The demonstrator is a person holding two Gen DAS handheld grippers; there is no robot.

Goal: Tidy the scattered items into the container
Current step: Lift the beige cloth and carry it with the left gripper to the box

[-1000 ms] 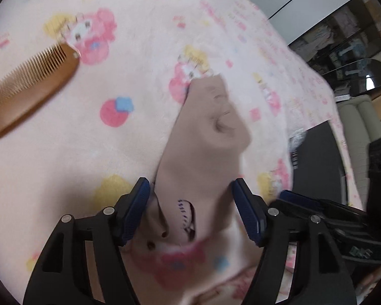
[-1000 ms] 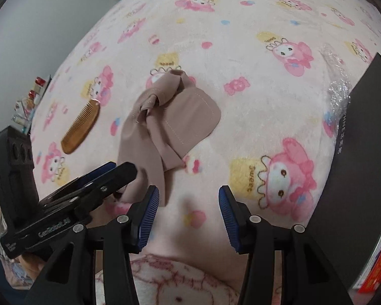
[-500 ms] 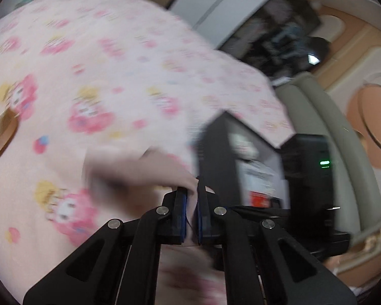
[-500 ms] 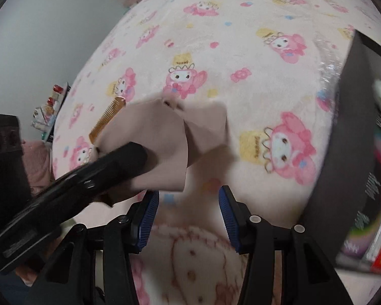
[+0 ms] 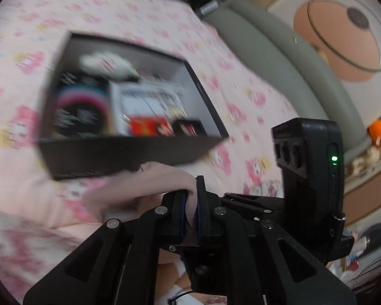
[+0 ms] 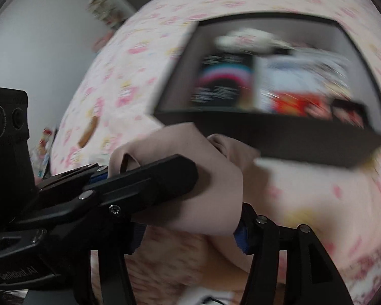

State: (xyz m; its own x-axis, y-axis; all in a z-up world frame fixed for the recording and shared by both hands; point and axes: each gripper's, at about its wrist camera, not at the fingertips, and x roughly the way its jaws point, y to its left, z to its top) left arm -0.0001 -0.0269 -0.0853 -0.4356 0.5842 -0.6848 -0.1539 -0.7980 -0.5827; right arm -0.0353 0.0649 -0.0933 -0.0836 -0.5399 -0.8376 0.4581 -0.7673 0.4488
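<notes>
A beige cloth (image 5: 144, 185) hangs from my left gripper (image 5: 191, 203), which is shut on one end of it, just in front of the near wall of the black box (image 5: 129, 150). In the right wrist view the same cloth (image 6: 180, 178) drapes under the left gripper's finger (image 6: 152, 183) and over my right gripper (image 6: 190, 239). The right gripper's jaws are opening and its pads do not press the cloth. The black box (image 6: 292, 137) lies ahead with its top open. A wooden comb (image 6: 87, 133) lies on the blanket far to the left.
The box holds a black packet with a rainbow arc (image 5: 81, 101), a white and red carton (image 5: 147, 106) and a white fluffy item (image 5: 106, 61). A pink cartoon-print blanket (image 5: 241, 101) covers the bed. A grey padded headboard (image 5: 279, 56) runs along the right.
My left gripper shut on the beige cloth, lifted it off the blanket and carried it toward the black box. My right gripper travelled alongside and its jaws spread wider.
</notes>
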